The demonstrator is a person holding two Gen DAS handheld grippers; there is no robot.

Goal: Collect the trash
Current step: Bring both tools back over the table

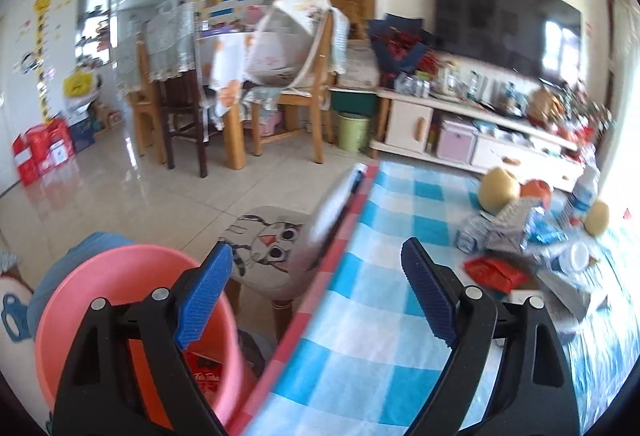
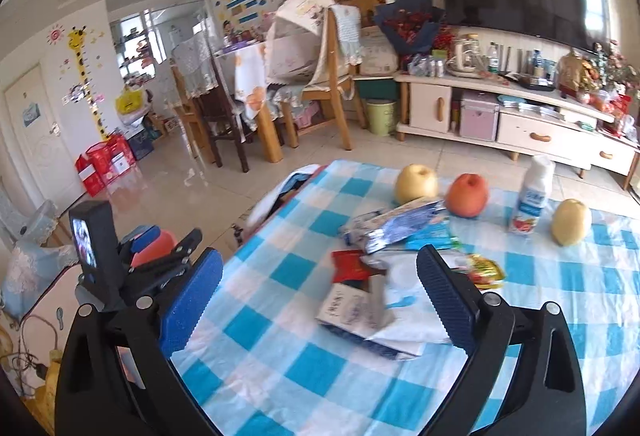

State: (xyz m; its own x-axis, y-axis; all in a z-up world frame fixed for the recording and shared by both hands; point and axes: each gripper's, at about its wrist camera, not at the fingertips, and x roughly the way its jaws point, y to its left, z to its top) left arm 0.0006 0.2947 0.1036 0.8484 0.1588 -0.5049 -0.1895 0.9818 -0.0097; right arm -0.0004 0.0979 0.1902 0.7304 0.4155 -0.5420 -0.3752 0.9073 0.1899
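A pile of wrappers [image 2: 384,236] lies on the blue-checked tablecloth [image 2: 280,336], with a red packet [image 2: 350,266] and a white-grey packet [image 2: 352,310] at its near side. My right gripper [image 2: 320,296] is open and empty, hovering above the white-grey packet. My left gripper [image 1: 320,292] is open and empty at the table's left edge, its left finger over a pink bin [image 1: 120,316] that holds a red wrapper [image 1: 204,376]. The wrapper pile shows in the left wrist view [image 1: 520,236] too, with the red packet [image 1: 494,272]. The left gripper also shows in the right wrist view [image 2: 160,256].
Two yellow pears [image 2: 416,182] [image 2: 571,222], a red apple [image 2: 467,194] and a white bottle [image 2: 532,196] stand at the table's far side. A cat-print stool [image 1: 264,248] stands by the table's left edge. Dining chairs [image 1: 304,76] and a TV cabinet [image 2: 500,116] are beyond.
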